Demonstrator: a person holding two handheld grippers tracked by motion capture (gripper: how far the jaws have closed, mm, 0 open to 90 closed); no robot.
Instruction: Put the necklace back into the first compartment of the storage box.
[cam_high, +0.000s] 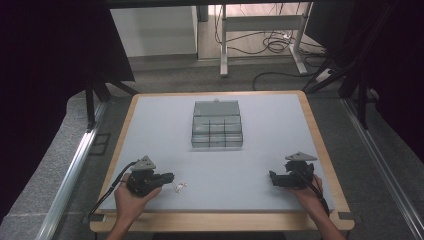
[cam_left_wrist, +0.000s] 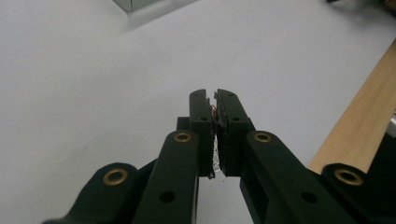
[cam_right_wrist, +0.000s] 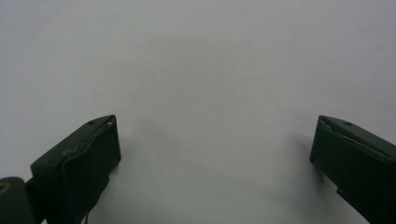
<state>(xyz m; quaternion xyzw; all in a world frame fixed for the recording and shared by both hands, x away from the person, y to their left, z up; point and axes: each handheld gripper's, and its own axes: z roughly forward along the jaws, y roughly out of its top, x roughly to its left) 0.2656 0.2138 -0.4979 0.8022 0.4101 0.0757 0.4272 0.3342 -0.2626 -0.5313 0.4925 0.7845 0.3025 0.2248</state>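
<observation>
1. My left gripper (cam_high: 167, 177) sits near the front left corner of the table (cam_high: 270, 150), held in my left hand (cam_high: 131, 199). In the left gripper view its jaws are pressed almost together around a thin pale object (cam_left_wrist: 215, 156) with a bit of copper-coloured wire near the tips; I cannot tell exactly what it is.
2. In the high view, a small whitish object (cam_high: 179, 187) lies on the table just beside that gripper's tips.
3. My right gripper (cam_high: 273, 178) rests near the front right, held in my right hand (cam_high: 307, 192). In the right gripper view its jaws stand wide apart with only bare grey table between them.
4. A clear plastic compartment box (cam_high: 217, 131), lid raised at the back, sits mid-table, well apart from both grippers.
</observation>
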